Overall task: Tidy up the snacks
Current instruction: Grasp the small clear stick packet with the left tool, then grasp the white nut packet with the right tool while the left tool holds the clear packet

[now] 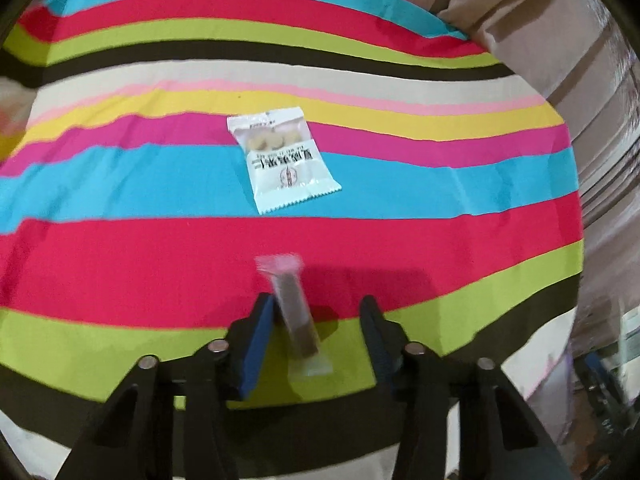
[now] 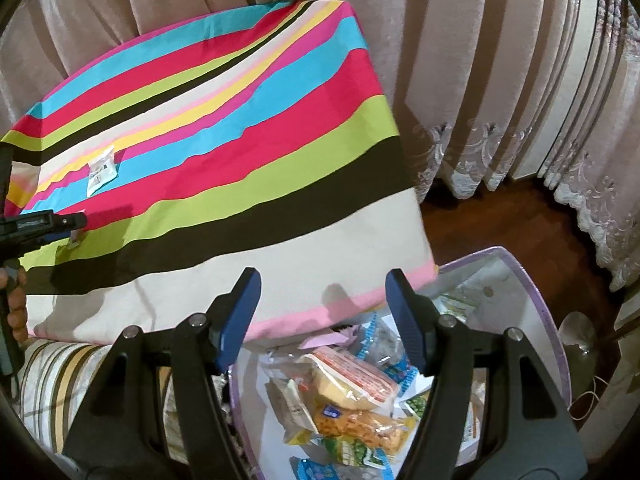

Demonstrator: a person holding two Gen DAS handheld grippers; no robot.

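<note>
Left hand-held gripper: jaws stand partly apart above the striped cloth that covers the desk. A slim brown snack stick in a clear wrapper sits between the jaws, tilted, its upper end blurred. It lies against the blue pad of the one finger; a clear gap separates it from the opposite finger. The pads do not both press on it, so no firm grip is recorded.

White snack packet: lies flat on the blue and magenta stripes of the cloth, well beyond the fingertips, with pale round pieces visible through its window and printed text below. The right wrist view shows the same packet near the far left part of the cloth.

Right hand-held gripper: jaws wide, nothing between them. It hangs past the near edge of the cloth, over a clear bin with a pale purple rim. The bin stands just beside the desk, lower than the cloth edge, and holds a heap of assorted snack packets, among them orange, yellow, green and blue wrappers.

At the left edge of the right wrist view, the left hand grips a black handle. Beige curtains hang behind the desk
</note>
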